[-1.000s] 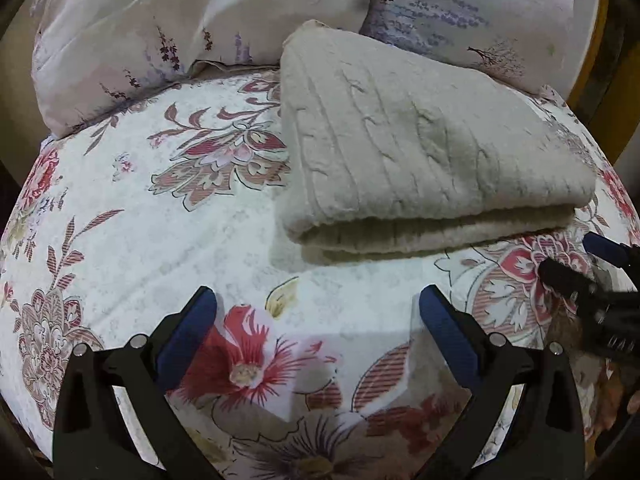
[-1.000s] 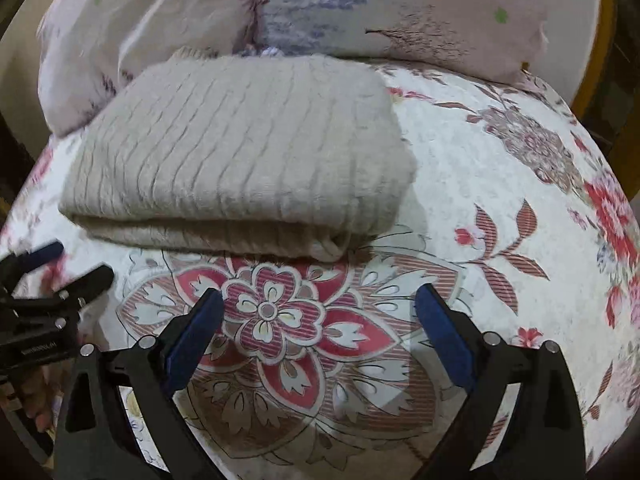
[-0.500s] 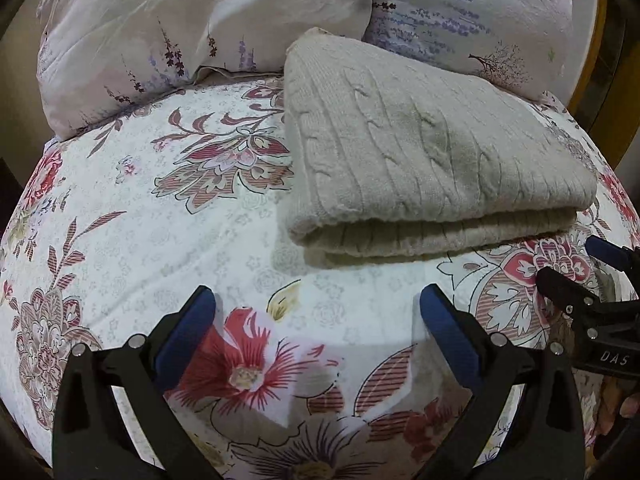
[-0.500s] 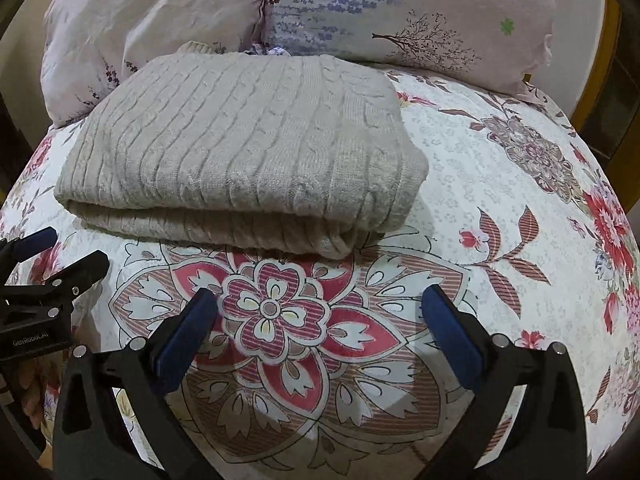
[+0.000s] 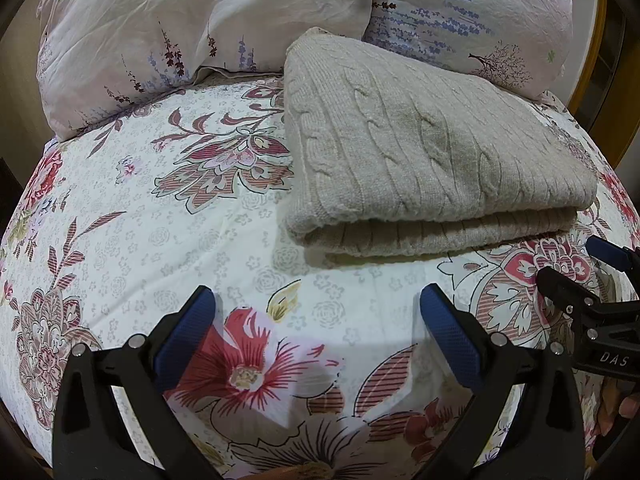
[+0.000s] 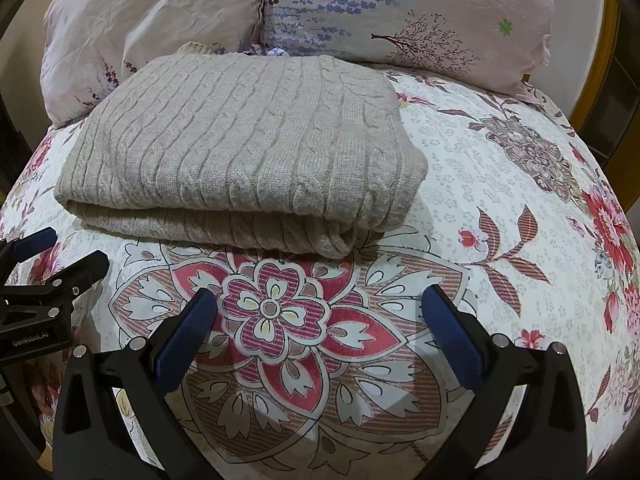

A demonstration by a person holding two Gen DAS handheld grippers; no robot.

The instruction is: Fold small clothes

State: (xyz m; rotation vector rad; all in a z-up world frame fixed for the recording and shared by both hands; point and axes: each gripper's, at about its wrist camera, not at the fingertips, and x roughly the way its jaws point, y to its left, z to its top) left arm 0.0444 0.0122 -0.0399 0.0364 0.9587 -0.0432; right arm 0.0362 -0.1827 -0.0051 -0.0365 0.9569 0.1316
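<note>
Both tongs are wide and hold nothing: the left tongs (image 5: 316, 328) and the right tongs (image 6: 320, 328) hover side by side over the bed (image 5: 132, 240), a little before the near fold of the sweater (image 5: 420, 152). Compared with one second ago, the two views have changed only a little; the sweater now sits slightly lower and sharper in each picture, so the tongs seem to have risen or tilted a bit, but they did not go to the cloth. The sweater itself has kept its shape and its place. It lies as a neat thick rectangle on the flowered sheet, toward the head of the bed, with its far edge touching or almost touching the two pillows (image 6: 240, 12). Its layers are stacked evenly and the rounded fold faces the tongs. I judge that the folding of this piece is finished and the tongs are only resting away from it. No other small clothes are visible in these views.
</note>
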